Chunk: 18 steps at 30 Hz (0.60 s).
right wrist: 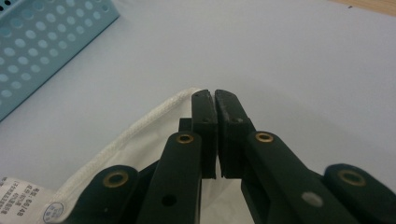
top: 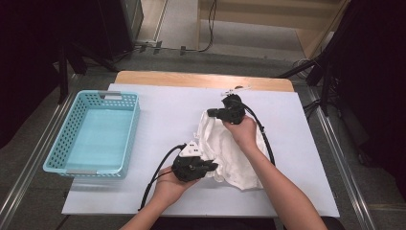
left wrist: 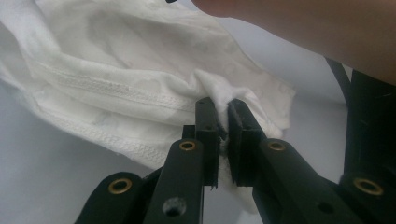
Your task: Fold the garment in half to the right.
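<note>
- Bench [top: 158,120] w/ pale sheet over it, dark room around, floor + cables beyond the far edge.
- White garment [top: 225,153] lies crumpled mid-bench, right of centre, between both hands; part of it looks lifted off the sheet.
- Left tool [top: 210,167] clenched on a bunched fold near a stitched hem; cloth [left wrist: 140,93] sits pinched between the jaws in the left gripper view.
- Right tool [top: 211,113] clenched on the ribbed edge [right wrist: 140,126] at the far end of the garment, care label [right wrist: 28,200] just below it – prob. the neckline.
- Step in hand, as I read it: spread/straighten the piece before folding or binning.
- To do well: keep both pinches firm, draw hands apart evenly so cloth goes taut w/o slipping; left grip holds a thick wad, so may drag extra layers – shake lightly to let them drop.
- Lift enough so the hem clears the sheet, else it drags + re-wrinkles.
- Blue basket [top: 95,134] stands at bench left, well apart from garment; keep cables clear of it if moving that way.
</note>
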Motion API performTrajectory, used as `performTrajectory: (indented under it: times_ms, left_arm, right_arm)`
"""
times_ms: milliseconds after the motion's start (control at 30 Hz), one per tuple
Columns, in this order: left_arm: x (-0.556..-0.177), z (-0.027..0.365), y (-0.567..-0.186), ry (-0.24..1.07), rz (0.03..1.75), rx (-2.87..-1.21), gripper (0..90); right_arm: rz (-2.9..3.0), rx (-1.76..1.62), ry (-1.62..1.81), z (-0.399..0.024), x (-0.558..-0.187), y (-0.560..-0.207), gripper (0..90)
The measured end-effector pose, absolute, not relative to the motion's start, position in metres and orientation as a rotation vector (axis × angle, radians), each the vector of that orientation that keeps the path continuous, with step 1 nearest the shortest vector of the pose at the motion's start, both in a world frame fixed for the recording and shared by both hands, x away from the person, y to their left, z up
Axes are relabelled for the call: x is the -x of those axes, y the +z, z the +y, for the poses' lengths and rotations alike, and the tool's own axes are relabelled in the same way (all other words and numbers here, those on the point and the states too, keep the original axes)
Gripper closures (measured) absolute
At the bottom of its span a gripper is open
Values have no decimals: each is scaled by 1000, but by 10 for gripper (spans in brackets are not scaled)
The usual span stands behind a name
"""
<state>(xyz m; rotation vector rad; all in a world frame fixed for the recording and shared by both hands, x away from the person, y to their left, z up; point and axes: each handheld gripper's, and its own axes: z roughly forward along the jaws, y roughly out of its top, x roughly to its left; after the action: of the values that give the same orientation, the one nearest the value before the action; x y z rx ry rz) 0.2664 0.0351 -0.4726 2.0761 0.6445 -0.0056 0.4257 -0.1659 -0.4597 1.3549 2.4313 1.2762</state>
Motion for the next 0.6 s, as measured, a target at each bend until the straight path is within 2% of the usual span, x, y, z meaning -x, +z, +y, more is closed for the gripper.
performTrajectory:
  times_ms: [600]
  left_arm:
    - [-271,9,-471,-37,557,-2105,847]
  right_arm:
    - [2365,-1415,1295,-211,-413,-452,851]
